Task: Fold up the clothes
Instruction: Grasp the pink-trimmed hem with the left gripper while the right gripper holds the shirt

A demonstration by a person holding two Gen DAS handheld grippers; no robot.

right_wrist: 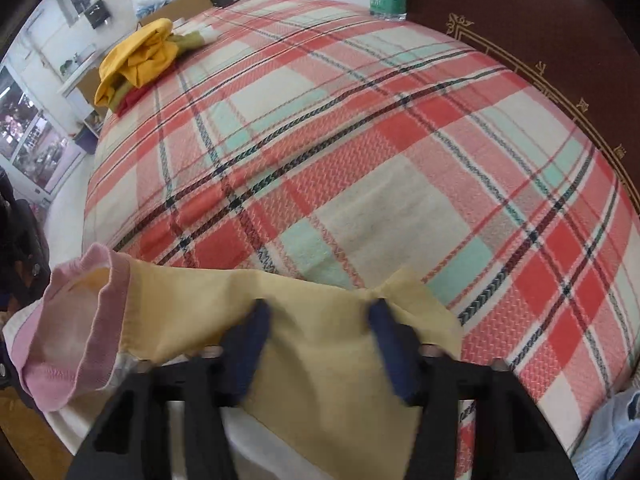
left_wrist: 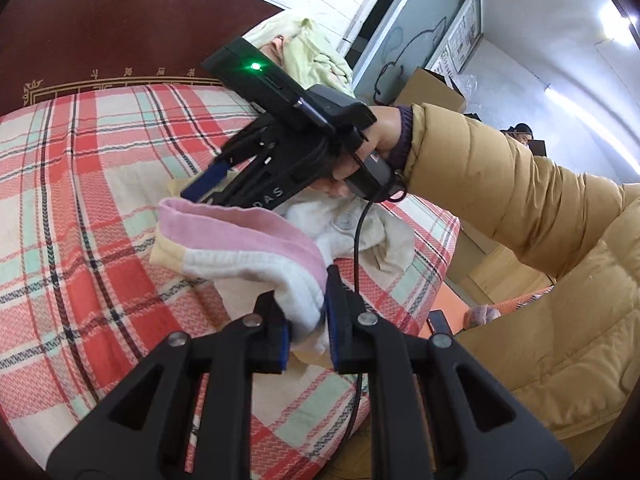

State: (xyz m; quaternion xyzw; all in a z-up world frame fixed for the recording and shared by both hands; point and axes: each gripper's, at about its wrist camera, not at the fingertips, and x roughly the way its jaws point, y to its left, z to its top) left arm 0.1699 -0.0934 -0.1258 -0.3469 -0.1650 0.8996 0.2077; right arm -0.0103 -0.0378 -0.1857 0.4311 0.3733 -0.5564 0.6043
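Two grippers work one soft knit garment (left_wrist: 256, 240) on my plaid woven blanket (right_wrist: 360, 140). My left gripper (left_wrist: 306, 320) pinches its white fold beside the pink ribbed cuff (right_wrist: 100, 312). My right gripper (right_wrist: 320, 340) stands spread over the yellow panel.

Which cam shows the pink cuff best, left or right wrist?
Right wrist: the pink cuff faces the lens, its opening and ribbed edge visible at the left of the frame. Left wrist shows it only side-on, as a band running towards the left gripper.

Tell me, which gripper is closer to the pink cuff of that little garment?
Left. The left gripper grips white fabric just below the pink cuff. The right gripper is spread over the yellow part, off to the side of the cuff.
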